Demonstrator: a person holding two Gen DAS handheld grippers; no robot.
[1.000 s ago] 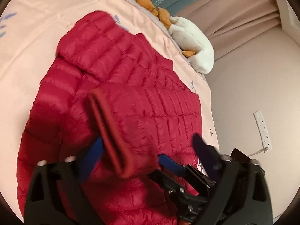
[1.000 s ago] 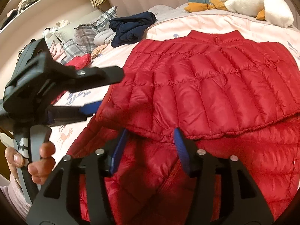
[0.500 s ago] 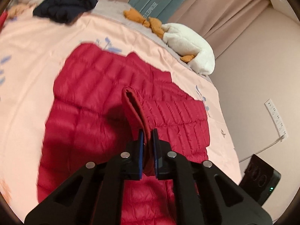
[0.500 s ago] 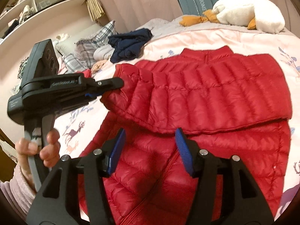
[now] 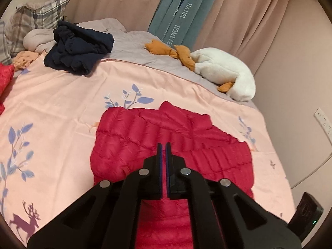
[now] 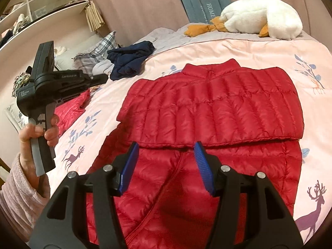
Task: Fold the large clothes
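While both tongs hang over the bed, here's the layout, near to far:
Right gripper point(image 6: 165, 161): blue pads spread apart, nothing between them, hovering above the jacket's lower half.
Left gripper point(image 5: 163, 164): pads pressed together, empty, up in the air; in the right view it sits off to the left in a hand point(image 6: 38, 131) with a pink sleeve.
Red puffer jacket point(image 6: 217, 112): one, flat in the middle of the pink bedspread point(image 6: 259, 51), both sleeves folded across the chest, collar at the far end.
Open room: bare bedspread on the left, right and far sides of the jacket.
Second red garment point(image 6: 70, 108): one, left edge of the bed.
Navy clothes point(image 5: 78, 47): one heap, far left.
Plush goose point(image 5: 224, 72): one, far right by the curtain.
Plaid pillow point(image 5: 35, 20): one, far left corner.
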